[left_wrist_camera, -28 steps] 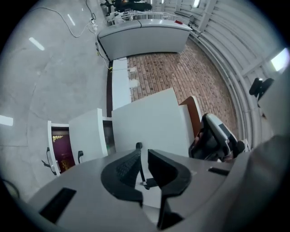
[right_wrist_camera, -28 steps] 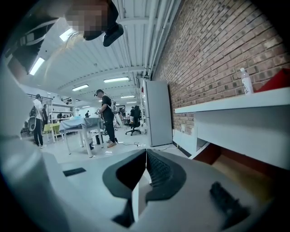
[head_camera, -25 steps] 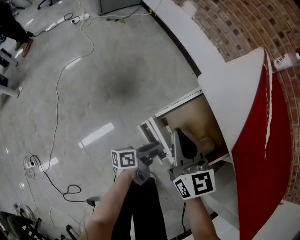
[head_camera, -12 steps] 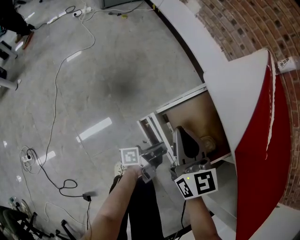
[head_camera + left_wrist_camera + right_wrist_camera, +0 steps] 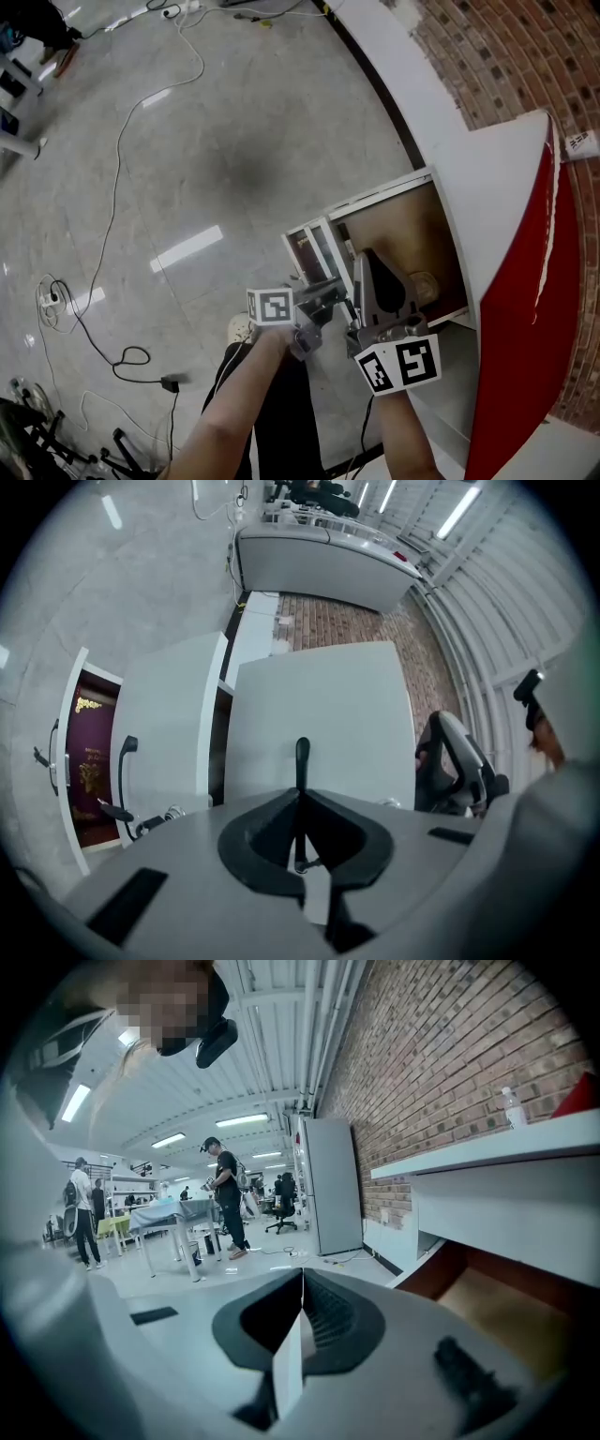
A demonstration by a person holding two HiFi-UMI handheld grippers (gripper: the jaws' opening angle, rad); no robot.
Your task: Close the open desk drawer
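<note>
Head view hides the tips of my left gripper (image 5: 301,797); its own view shows them just closed, seemingly on the drawer handle (image 5: 302,754); right gripper (image 5: 302,1279) closed, empty.

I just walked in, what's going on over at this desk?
A person stands at a white desk with a gripper in each hand; its drawer is open, not yet pushed in. The left gripper has just been closing its fingers, and they now pinch a black handle on a white front panel. The right gripper is shut on nothing, next to the open drawer.
</note>
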